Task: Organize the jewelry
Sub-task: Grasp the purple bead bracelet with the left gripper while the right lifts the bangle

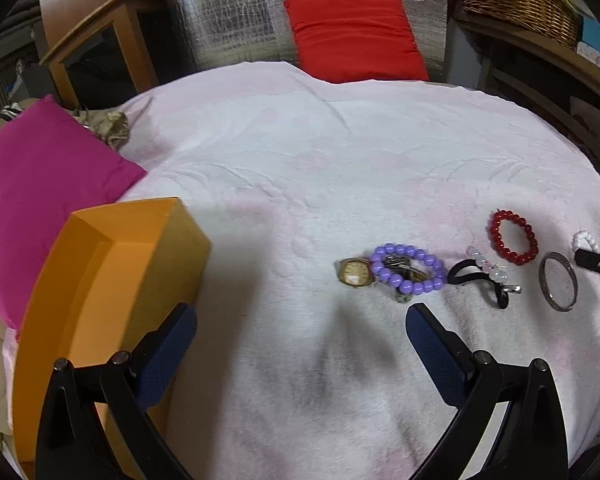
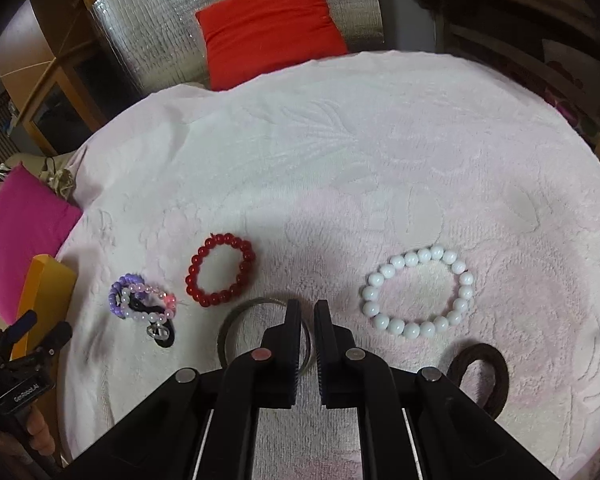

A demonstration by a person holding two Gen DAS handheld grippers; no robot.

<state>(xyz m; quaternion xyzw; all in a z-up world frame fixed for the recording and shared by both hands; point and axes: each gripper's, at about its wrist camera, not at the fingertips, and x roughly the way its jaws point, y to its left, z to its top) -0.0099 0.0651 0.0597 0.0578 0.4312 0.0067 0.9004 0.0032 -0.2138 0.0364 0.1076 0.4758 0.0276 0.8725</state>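
Pink towel-covered surface (image 2: 340,160): one red bracelet (image 2: 221,275), one white bracelet (image 2: 418,293), one purple bracelet (image 1: 408,268), one watch (image 1: 354,273), one orange box (image 1: 112,280). Right tool (image 2: 307,312) clamped on metal bangle (image 2: 236,320), centre front; left tool (image 1: 300,320) wide apart, empty.

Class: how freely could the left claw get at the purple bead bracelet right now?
Probably freely. The left claw is open and empty, the purple bead bracelet lies just ahead on the towel, nothing between; it overlaps a wristwatch.
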